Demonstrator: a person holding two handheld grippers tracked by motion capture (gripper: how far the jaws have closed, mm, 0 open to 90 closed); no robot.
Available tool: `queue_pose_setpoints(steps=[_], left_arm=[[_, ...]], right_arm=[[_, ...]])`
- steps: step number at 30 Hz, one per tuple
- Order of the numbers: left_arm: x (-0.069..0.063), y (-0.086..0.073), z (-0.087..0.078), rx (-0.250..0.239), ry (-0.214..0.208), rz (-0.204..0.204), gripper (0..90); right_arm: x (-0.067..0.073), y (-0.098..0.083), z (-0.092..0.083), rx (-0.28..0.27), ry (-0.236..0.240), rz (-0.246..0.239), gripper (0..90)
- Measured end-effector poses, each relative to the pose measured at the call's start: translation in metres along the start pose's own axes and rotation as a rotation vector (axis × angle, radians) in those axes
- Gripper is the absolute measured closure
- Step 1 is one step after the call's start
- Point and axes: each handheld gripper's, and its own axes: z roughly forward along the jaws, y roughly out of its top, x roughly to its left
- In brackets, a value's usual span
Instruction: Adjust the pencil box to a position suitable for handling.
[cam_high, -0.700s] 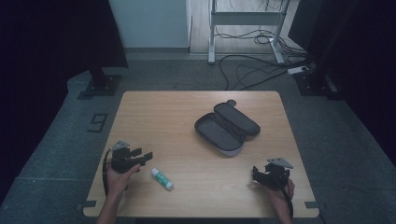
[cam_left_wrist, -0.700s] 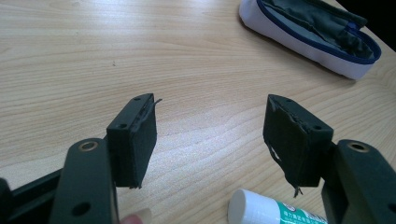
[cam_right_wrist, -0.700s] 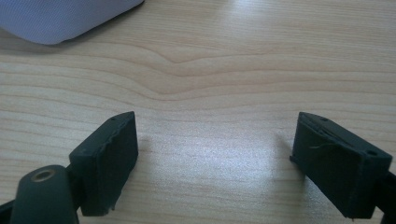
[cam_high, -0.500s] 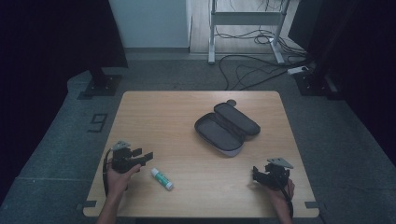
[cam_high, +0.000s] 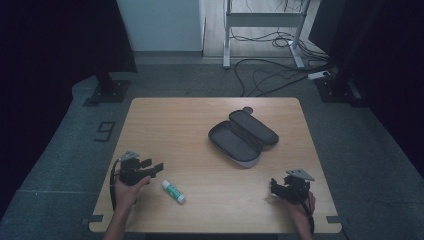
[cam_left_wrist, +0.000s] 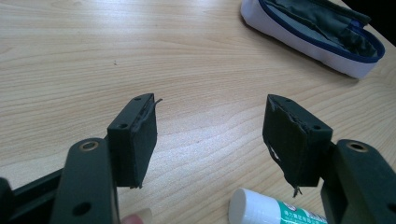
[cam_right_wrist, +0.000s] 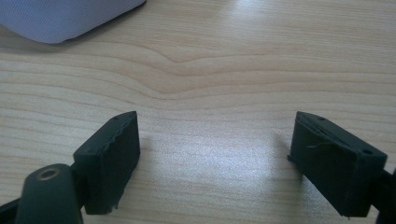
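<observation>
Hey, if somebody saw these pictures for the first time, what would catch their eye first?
Most likely the open pencil case, lying unzipped and dark-lined a little right of the middle of the wooden table. Next comes the white glue stick with green print, lying flat near the front edge, just right of the left tool. Both that tool and the right tool sit low at the front corners with jaws open and nothing between them.
</observation>
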Motion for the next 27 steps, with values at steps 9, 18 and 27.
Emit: queue_pose_setpoints(steps=[9, 18, 27], left_arm=[[-0.008, 0.004, -0.003, -0.026, -0.023, 0.004, 36.9], [-0.011, 0.005, -0.004, -0.036, -0.042, -0.006, 36.9], [-0.02, 0.009, -0.001, -0.033, -0.075, 0.008, 36.8]], right_arm=[[0.001, 0.0, 0.0, -0.008, 0.007, -0.008, 20.9], [0.004, 0.0, -0.001, -0.011, 0.019, -0.016, 22.0], [0.006, 0.001, 0.0, -0.012, 0.03, -0.012, 23.2]])
